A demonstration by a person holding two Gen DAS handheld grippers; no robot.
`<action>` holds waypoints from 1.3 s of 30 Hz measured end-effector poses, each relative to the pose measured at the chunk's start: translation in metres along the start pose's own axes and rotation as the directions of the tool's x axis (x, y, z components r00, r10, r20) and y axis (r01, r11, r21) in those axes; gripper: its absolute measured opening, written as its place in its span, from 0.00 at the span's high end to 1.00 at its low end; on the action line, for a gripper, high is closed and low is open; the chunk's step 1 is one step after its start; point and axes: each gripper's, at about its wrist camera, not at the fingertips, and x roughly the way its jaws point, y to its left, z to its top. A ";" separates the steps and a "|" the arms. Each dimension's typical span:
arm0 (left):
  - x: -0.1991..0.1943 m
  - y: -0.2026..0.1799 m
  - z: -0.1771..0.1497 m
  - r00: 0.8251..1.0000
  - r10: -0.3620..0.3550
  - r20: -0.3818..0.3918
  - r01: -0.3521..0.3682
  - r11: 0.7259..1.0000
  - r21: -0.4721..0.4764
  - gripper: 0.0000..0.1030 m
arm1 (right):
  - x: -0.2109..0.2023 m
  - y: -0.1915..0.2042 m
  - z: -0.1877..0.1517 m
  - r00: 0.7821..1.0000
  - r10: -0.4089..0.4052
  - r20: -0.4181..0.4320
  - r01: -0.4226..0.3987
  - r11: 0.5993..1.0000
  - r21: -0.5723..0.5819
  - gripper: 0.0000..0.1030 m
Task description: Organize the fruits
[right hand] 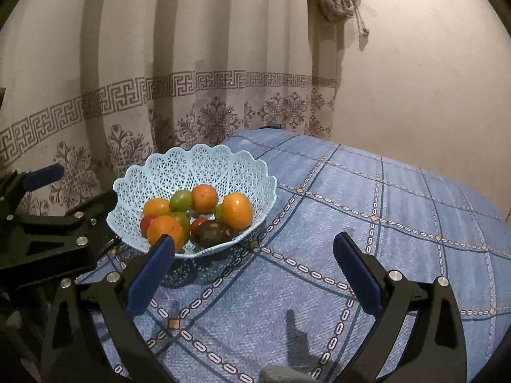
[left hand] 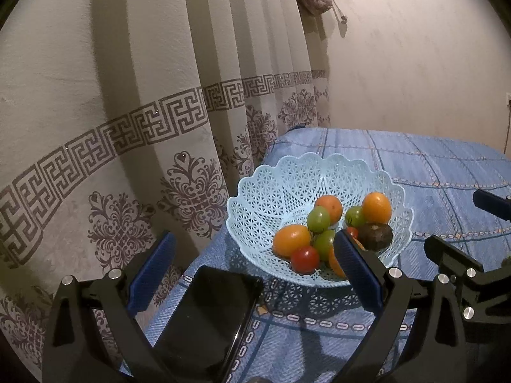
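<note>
Left wrist view: no brand, label or writing legible anywhere. My left tongs point(left hand: 255, 265) are spread wide, blue pads apart, gripping nothing. They hover low over the near left edge of the surface point(left hand: 447, 172), which is covered in a blue checked cloth. A black phone point(left hand: 207, 322) lies flat between the tong arms. The pale blue lattice basket point(left hand: 274, 188) sits just ahead and right of centre, its near rim partly behind my right-hand pad point(left hand: 357, 274). In it: oranges point(left hand: 377, 207), green fruits point(left hand: 318, 218), a red tomato point(left hand: 305, 258) and one dark fruit point(left hand: 375, 236) (I cannot tell what kind). My right tongs point(left hand: 463, 220) show at the right edge.

Right wrist view: again nothing readable. My right tongs point(right hand: 254, 255) are open wide and empty, held over bare cloth, pointing toward the patterned curtain point(right hand: 191, 63). The basket point(right hand: 207, 162) lies ahead and left, its near rim just behind my left-hand pad point(right hand: 150, 281). My left tongs point(right hand: 64, 198) sit beside the basket at far left.
</note>
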 end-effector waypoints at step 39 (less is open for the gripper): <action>0.017 -0.008 -0.010 0.999 0.007 -0.038 -0.004 0.997 0.081 0.03 | 0.010 0.005 -0.004 0.998 0.002 -0.058 -0.002 1.000 -0.014 0.05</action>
